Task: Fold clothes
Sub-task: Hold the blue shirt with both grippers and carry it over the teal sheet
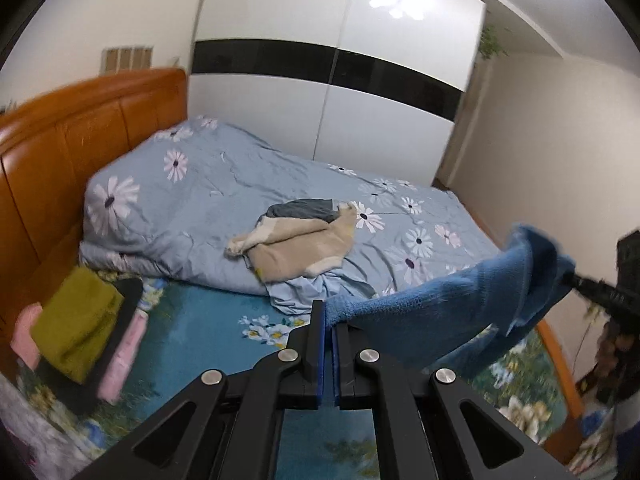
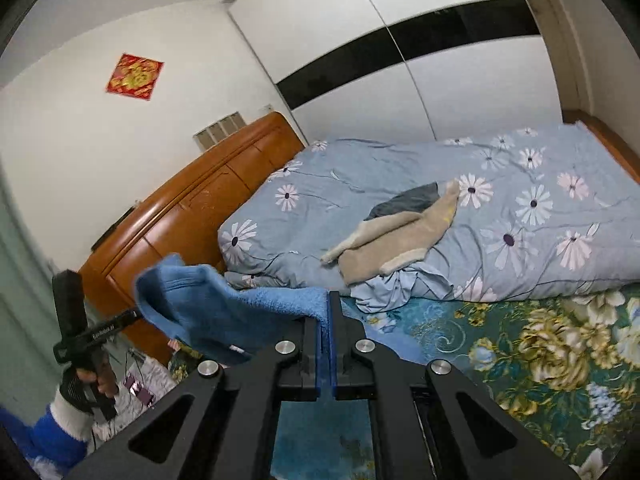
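One blue towel [image 1: 460,300] hangs in the air above the bed [image 1: 208,320], stretched between two grippers: the left gripper [image 1: 329,322] and the right gripper [image 2: 330,304] each clench one end of it. One beige garment [image 1: 298,246] lies over one grey garment [image 1: 304,209] on the folded floral quilt [image 1: 192,200]. One stack of folded clothes [image 1: 86,340], olive on pink, sits near the wooden headboard [image 1: 80,128].
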